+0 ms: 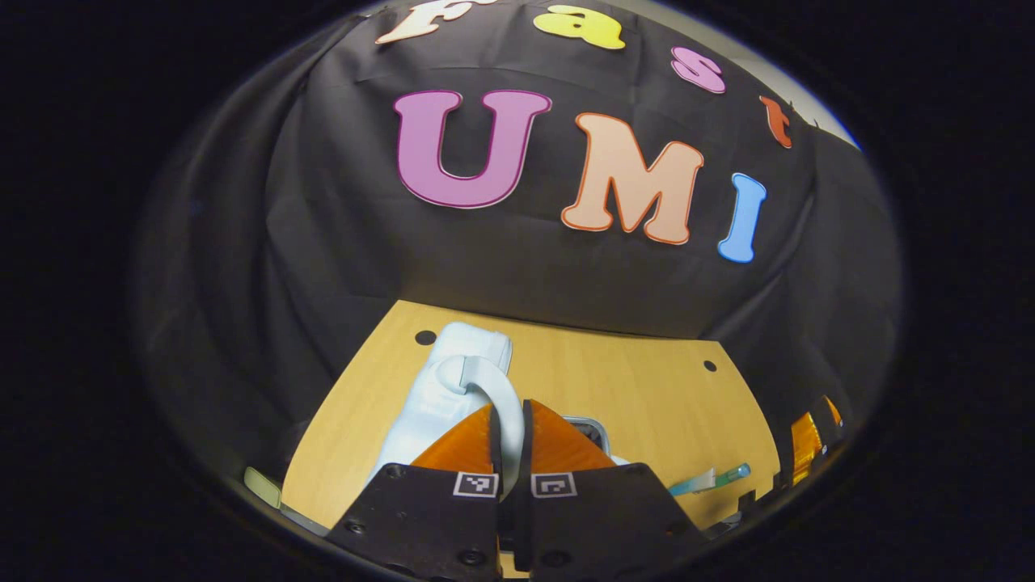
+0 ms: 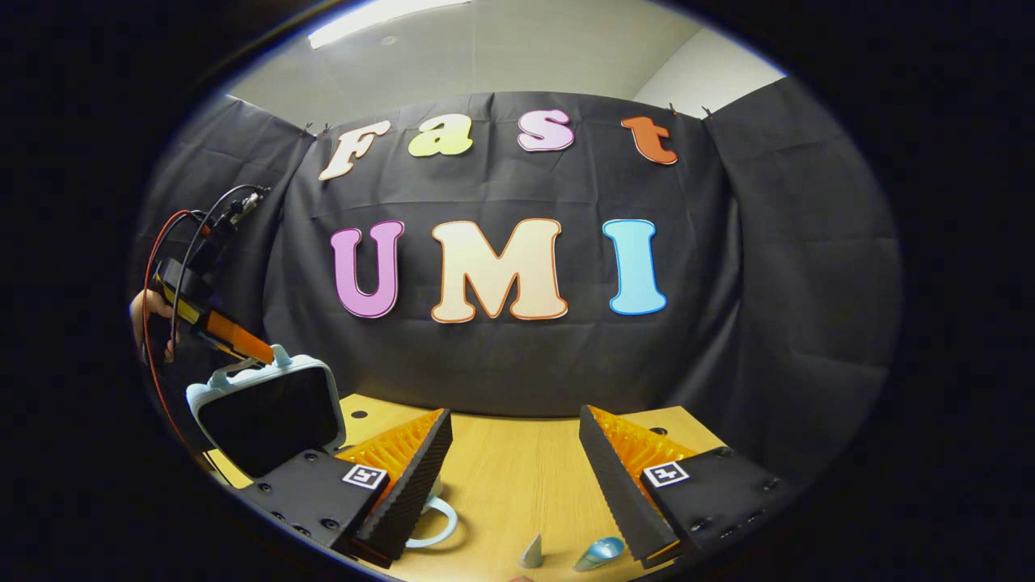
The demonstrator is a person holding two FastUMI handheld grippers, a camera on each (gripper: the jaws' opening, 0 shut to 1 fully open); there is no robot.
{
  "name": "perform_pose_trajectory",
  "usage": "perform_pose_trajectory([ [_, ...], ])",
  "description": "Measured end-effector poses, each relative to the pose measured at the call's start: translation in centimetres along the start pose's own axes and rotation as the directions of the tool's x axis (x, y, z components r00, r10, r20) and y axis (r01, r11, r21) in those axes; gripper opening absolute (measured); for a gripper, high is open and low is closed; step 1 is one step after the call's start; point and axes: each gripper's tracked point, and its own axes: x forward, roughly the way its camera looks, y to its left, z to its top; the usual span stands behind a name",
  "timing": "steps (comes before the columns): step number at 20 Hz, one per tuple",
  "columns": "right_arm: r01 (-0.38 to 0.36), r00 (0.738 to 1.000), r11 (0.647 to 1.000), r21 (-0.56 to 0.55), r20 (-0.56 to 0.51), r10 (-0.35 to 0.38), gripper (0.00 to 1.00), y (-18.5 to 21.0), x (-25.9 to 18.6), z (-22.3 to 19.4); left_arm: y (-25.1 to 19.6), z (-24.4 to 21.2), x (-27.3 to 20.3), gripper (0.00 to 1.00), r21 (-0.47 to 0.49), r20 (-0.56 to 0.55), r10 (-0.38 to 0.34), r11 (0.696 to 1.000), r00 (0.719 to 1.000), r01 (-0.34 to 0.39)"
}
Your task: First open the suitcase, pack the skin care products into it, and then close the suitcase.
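Observation:
The pale blue suitcase lid [image 1: 441,388] stands raised, its white handle [image 1: 495,386] pinched between the fingers of my left gripper [image 1: 509,412]. From the right gripper view the lid [image 2: 267,416] shows a dark inner lining at the table's left, with the left gripper [image 2: 242,343] on the handle [image 2: 280,356] at its top and a hand behind it. My right gripper [image 2: 513,428] hangs open over the table with nothing between its fingers. A teal and white tube [image 1: 711,479] lies on the table to the right. A small grey cone [image 2: 531,553] and a blue teardrop-shaped item [image 2: 600,552] lie below the right gripper.
The wooden table [image 2: 509,477] runs back to the black cloth wall. A pale loop [image 2: 434,524] lies by my right gripper's left finger. A light green object [image 1: 260,486] sits at the table's near left corner. The right gripper [image 1: 811,440] shows at the far right edge.

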Motion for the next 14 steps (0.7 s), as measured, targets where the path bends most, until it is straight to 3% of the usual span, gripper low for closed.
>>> perform_pose_trajectory([
  [5,0.006,1.000,1.000,-0.006,-0.003,-0.006,0.99,2.6,0.5,-0.2,5.8,0.3,0.6,0.00,0.018,0.011,0.078,0.997,0.997,-0.078],
  [14,-0.006,1.000,1.000,-0.031,-0.024,0.005,0.99,6.5,1.4,-1.1,14.0,-0.3,1.8,0.00,0.024,0.002,0.156,0.988,0.988,-0.156],
])
